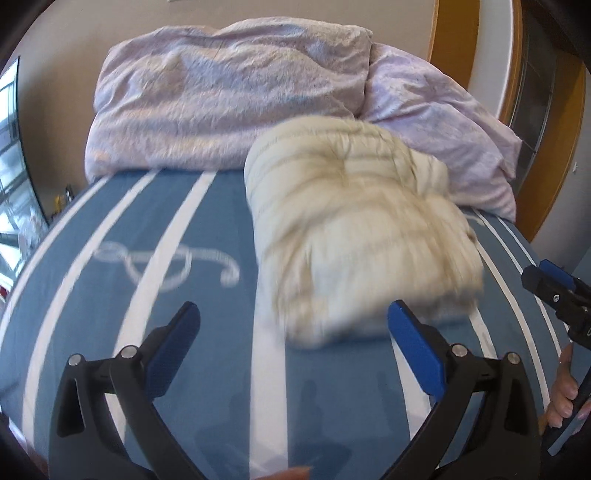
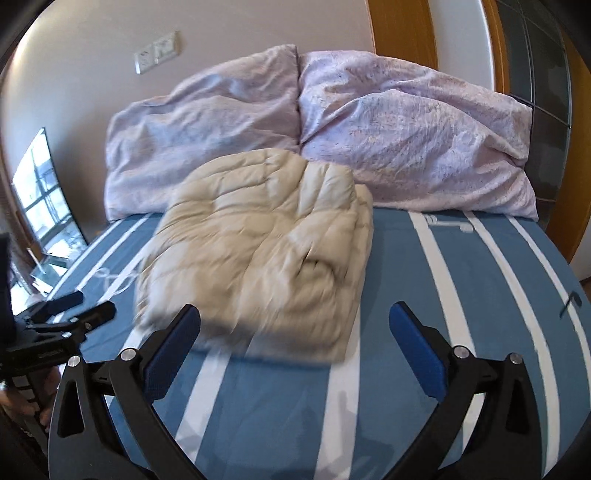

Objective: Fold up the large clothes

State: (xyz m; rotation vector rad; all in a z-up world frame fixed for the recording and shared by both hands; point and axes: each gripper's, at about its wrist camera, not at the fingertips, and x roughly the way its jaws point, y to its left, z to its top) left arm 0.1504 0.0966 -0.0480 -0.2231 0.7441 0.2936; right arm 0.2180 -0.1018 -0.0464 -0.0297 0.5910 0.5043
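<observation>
A cream quilted puffy jacket lies folded into a thick bundle on the blue bed with white stripes; it also shows in the right wrist view. My left gripper is open and empty, just in front of the bundle's near edge. My right gripper is open and empty, in front of the bundle's near edge. The right gripper shows at the right edge of the left wrist view. The left gripper shows at the left edge of the right wrist view.
Two crumpled lilac pillows lean against the wall behind the jacket. A wooden door frame stands at the back right. A window is on the left. Wall sockets sit above the pillows.
</observation>
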